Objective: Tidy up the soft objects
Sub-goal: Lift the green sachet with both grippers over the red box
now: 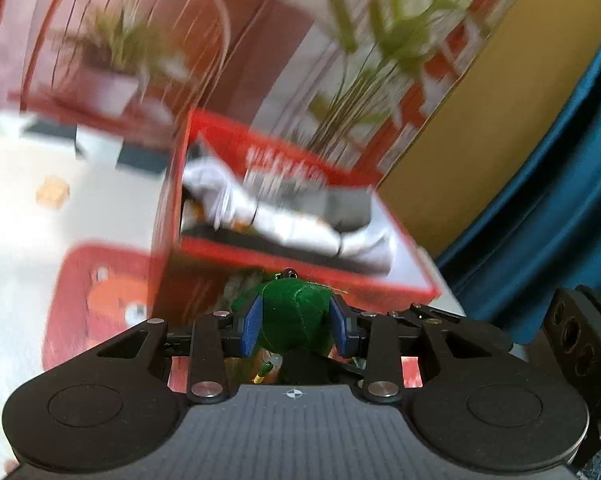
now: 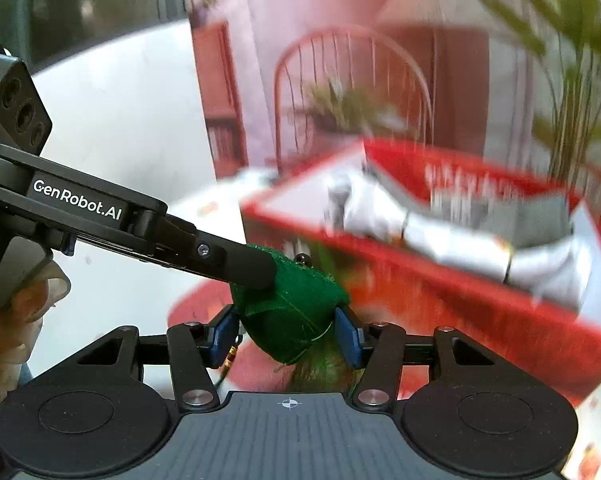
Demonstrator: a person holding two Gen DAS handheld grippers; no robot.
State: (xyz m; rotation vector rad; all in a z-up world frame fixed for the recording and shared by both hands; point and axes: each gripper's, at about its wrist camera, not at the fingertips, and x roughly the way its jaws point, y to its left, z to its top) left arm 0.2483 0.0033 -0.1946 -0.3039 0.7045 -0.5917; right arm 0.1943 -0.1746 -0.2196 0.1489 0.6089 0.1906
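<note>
Clamped between the blue pads of both grippers, a green plush toy [image 1: 292,316] is held in the air near the red box [image 2: 440,280]. The left gripper [image 1: 296,326] is closed on it; the right gripper [image 2: 286,330] is pressed on it too. A slip could be caused if one grip is loosened or pulled apart from the other. At twelve o'clock the box is crowded with white soft items [image 1: 284,220], so the toy could be caught on its rim.

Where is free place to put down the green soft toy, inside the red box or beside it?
Free: white tabletop left of the red box. The box holds white cloth across its middle; its near right corner looks barer. Both grippers grip the green toy.
</note>
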